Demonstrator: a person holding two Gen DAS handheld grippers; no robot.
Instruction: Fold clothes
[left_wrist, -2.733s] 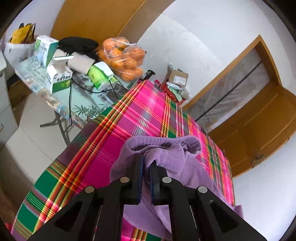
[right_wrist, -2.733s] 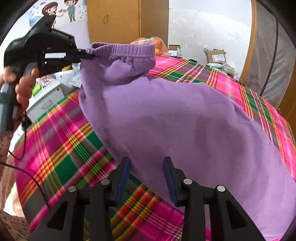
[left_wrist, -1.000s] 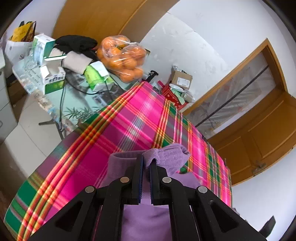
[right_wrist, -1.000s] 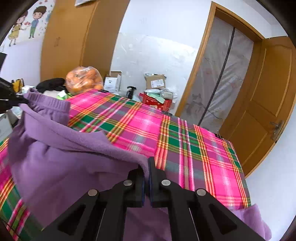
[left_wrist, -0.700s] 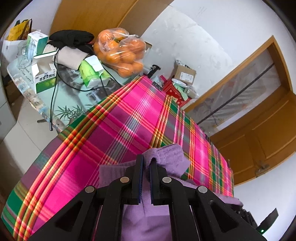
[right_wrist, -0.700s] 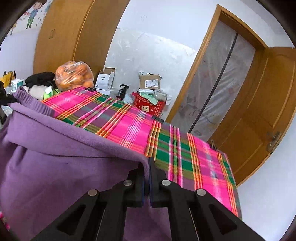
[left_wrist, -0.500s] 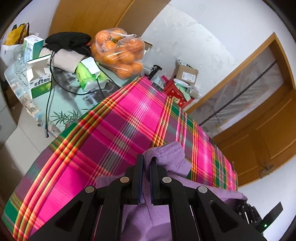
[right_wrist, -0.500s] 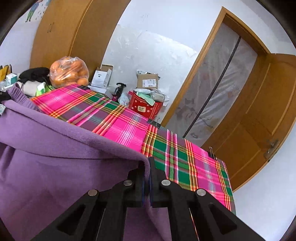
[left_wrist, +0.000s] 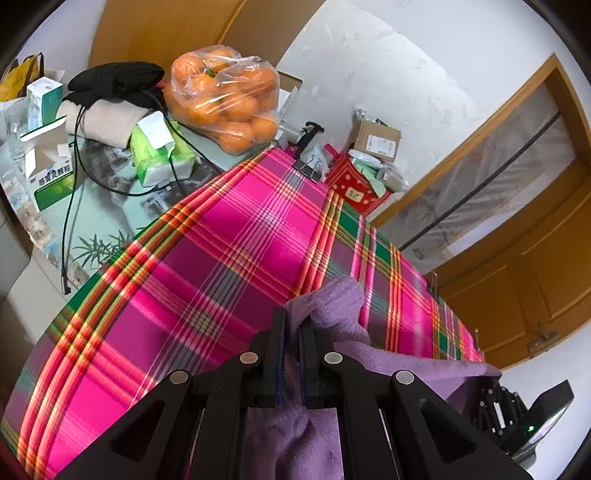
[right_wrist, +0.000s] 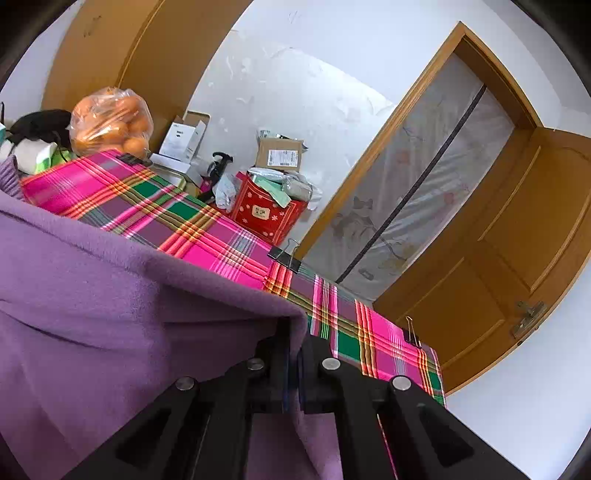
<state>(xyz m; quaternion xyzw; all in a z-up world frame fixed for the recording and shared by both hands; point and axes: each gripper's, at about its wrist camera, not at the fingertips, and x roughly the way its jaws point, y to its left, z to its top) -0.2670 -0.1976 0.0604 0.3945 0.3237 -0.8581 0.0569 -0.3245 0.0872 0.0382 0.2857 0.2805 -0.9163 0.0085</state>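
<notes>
A purple fleece garment (right_wrist: 92, 295) hangs stretched between my two grippers above a table with a pink, green and purple plaid cloth (left_wrist: 229, 258). My left gripper (left_wrist: 291, 325) is shut on one bunched corner of the garment (left_wrist: 332, 302), held over the table's near left part. My right gripper (right_wrist: 293, 332) is shut on the opposite corner, its left finger hidden under the draped fleece. The taut top edge runs from the right gripper off to the left of the right wrist view. The right gripper's body (left_wrist: 524, 417) shows at the lower right of the left wrist view.
A side table (left_wrist: 110, 192) at the left holds a bag of oranges (left_wrist: 221, 96), tissue packs, boxes, a black cable and dark clothing. Binder clips (right_wrist: 284, 254) pin the cloth at the far edge. A red box (right_wrist: 266, 214), cartons and a wooden door (right_wrist: 498, 240) stand beyond.
Since 2.7 s ago my right gripper has shut on the garment's corner. Both grippers have lifted and carried the garment forward over the table, stretching its edge taut.
</notes>
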